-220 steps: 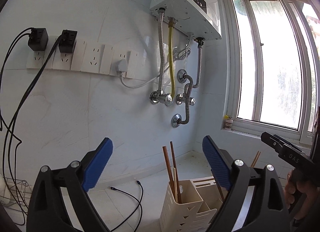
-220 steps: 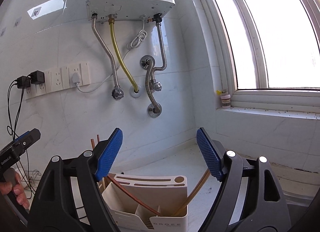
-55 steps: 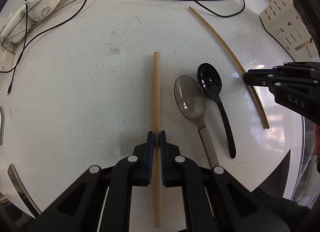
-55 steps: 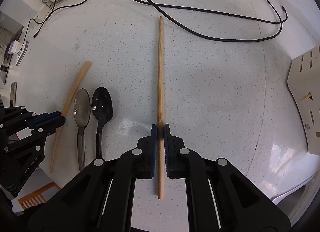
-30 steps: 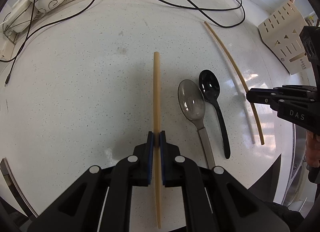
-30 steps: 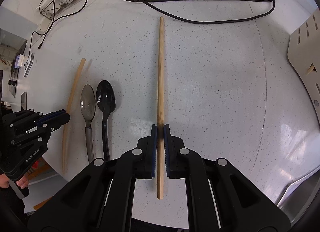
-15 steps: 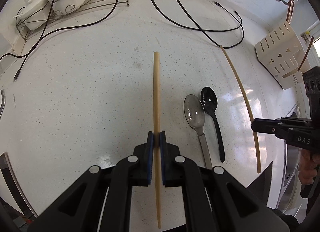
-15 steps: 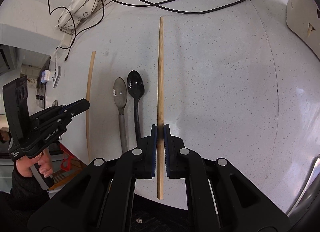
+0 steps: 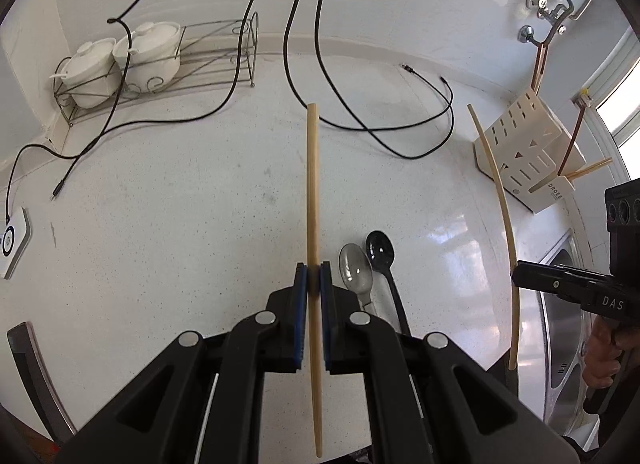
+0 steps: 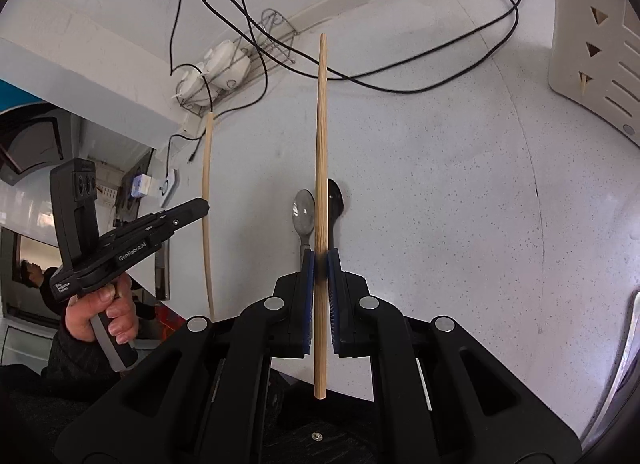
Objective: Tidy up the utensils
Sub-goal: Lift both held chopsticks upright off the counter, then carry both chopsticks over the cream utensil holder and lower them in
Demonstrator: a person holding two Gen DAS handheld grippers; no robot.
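My left gripper (image 9: 313, 276) is shut on a pale wooden chopstick (image 9: 312, 184), held above the white counter. My right gripper (image 10: 320, 264) is shut on a second, darker chopstick (image 10: 321, 136); it also shows at the right of the left wrist view (image 9: 498, 200). A metal spoon (image 9: 356, 270) and a black spoon (image 9: 382, 256) lie side by side on the counter below. The cream utensil holder (image 9: 524, 152) stands at the far right with several chopsticks in it. In the right wrist view the left gripper (image 10: 202, 206) is at the left with its chopstick (image 10: 207, 200).
Black cables (image 9: 360, 64) trail over the back of the counter. A wire rack with two white lidded pots (image 9: 132, 60) stands at the back left. A white device (image 9: 12, 236) lies at the left edge. A steel sink (image 9: 560, 324) is at the right.
Both grippers have risen higher above the counter with their chopsticks, and the views have tilted up toward the back wall and the holder. The spoons have not moved.
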